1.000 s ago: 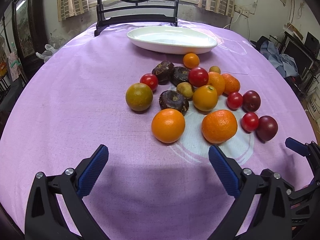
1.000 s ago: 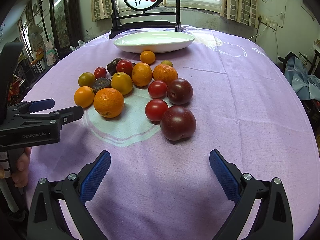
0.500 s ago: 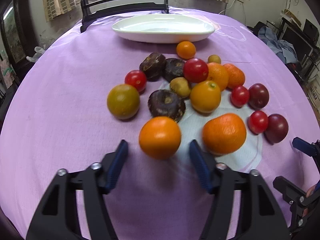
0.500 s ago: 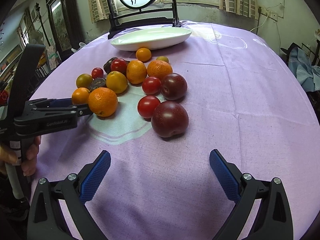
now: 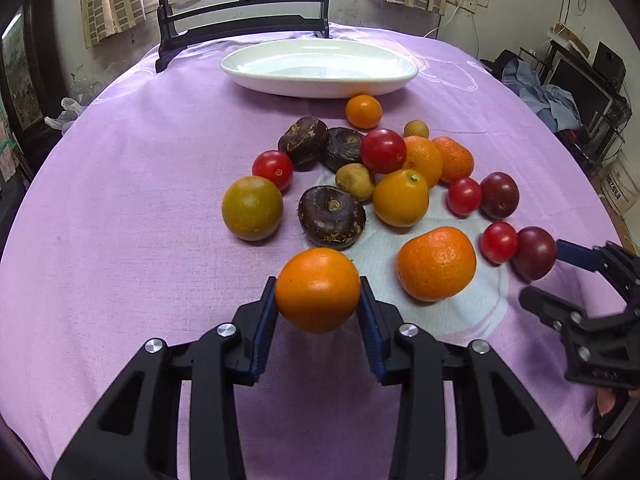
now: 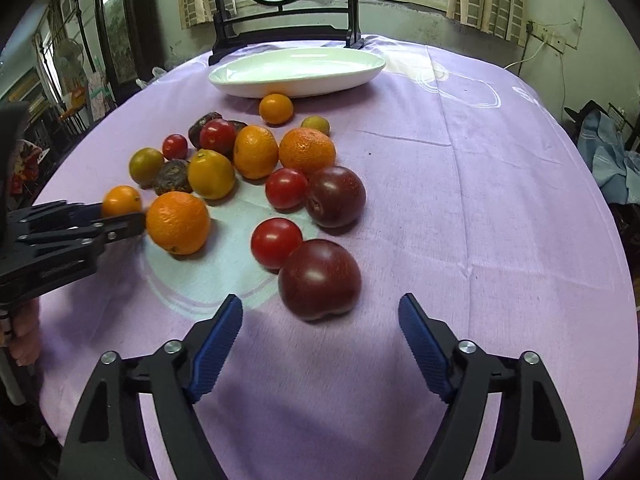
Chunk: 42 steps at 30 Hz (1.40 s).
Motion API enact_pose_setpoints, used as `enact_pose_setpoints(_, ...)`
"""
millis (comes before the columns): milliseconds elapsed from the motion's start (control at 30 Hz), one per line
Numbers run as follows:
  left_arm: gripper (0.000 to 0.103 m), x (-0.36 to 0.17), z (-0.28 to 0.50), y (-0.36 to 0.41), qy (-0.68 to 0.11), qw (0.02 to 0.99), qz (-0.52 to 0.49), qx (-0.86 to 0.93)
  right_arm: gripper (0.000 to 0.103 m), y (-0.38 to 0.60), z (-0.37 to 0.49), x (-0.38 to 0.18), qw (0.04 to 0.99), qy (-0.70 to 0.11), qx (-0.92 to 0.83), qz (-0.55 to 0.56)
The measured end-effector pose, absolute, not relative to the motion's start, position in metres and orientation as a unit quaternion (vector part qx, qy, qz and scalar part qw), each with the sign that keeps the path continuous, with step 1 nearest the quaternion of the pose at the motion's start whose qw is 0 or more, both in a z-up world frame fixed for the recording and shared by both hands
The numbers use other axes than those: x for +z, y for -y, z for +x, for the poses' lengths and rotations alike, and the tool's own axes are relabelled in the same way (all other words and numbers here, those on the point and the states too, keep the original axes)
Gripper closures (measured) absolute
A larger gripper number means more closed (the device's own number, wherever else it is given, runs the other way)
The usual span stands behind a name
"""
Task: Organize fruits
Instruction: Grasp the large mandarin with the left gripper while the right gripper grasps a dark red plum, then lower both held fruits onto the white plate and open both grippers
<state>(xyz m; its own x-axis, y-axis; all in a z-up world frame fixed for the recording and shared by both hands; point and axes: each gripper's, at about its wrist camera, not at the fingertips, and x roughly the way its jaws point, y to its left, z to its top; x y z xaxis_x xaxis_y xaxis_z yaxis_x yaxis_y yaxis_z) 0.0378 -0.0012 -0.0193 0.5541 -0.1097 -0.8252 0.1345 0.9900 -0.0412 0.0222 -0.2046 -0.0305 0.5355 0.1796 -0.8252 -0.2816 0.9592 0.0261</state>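
Observation:
My left gripper (image 5: pixel 318 300) is shut on a smooth orange (image 5: pixel 318 289), which also shows in the right wrist view (image 6: pixel 121 200). A pile of several fruits lies on the purple cloth: a bumpy mandarin (image 5: pixel 437 263), a green-yellow citrus (image 5: pixel 252 207), dark water chestnuts (image 5: pixel 331 217), red tomatoes (image 5: pixel 499 241) and dark plums (image 5: pixel 534 253). A white oval dish (image 5: pixel 320 67) stands empty behind them. My right gripper (image 6: pixel 320 320) is open, just short of the nearest dark plum (image 6: pixel 319 279), with a tomato (image 6: pixel 276 242) to the plum's left.
A dark wooden screen stand (image 5: pixel 244 28) rises behind the dish at the table's far edge. The round table's cloth (image 6: pixel 480 200) stretches bare to the right of the fruit. Clutter and furniture stand beyond the table's right edge (image 5: pixel 580 92).
My left gripper moved forward and closed on the smooth orange. My right gripper moved forward toward the nearest dark plum and narrowed a little.

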Motion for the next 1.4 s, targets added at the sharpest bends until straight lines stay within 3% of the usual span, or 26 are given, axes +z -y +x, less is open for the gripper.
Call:
enact_pose_setpoints(33,0.065,-0.019,0.037,0.0,-0.467,0.882,0.014,-0.07,0.035,0.203,0.026,-0.032,0.871,-0.467,0.137,-0.057)
enact_pose_setpoints(100,0.066,-0.018,0.037,-0.002,-0.467,0.881,0.015,-0.07,0.062,0.201,0.032,-0.035,0.868,-0.472,0.137,-0.07)
enact_pose_setpoints(433,0.066,0.021,0.049,-0.013,-0.44,0.892,0.035,-0.093,0.063,0.202,0.022,0.025,0.894,-0.399,0.199,-0.054)
enact_pose_setpoints(700,0.065,0.069,0.14,0.001,-0.388,0.919,0.046,-0.06,0.063,0.163,0.114,0.056,0.917,-0.339,0.189,-0.092)
enact_pose_setpoints(933,0.065,0.031,0.25,-0.013,-0.453,0.891,-0.004,-0.011,0.063,0.144,0.211,0.021,0.897,-0.404,0.161,-0.082)
enact_pose_setpoints(1167,0.065,-0.003,0.282,-0.005,-0.489,0.872,-0.011,-0.017,0.059,0.131,0.246,-0.003,0.883,-0.432,0.162,-0.092)
enact_pose_setpoints(1267,0.048,-0.004,0.285,-0.002,-0.49,0.871,-0.007,-0.023,0.045,0.131,0.243,0.0,0.886,-0.426,0.158,-0.093)
enact_pose_setpoints(1333,0.041,0.002,0.279,0.0,-0.484,0.874,-0.002,-0.028,0.045,0.135,0.238,0.002,0.887,-0.423,0.163,-0.086)
enact_pose_setpoints(1400,0.04,0.01,0.27,0.0,-0.475,0.879,0.001,-0.029,0.045,0.141,0.23,0.008,0.891,-0.416,0.165,-0.078)
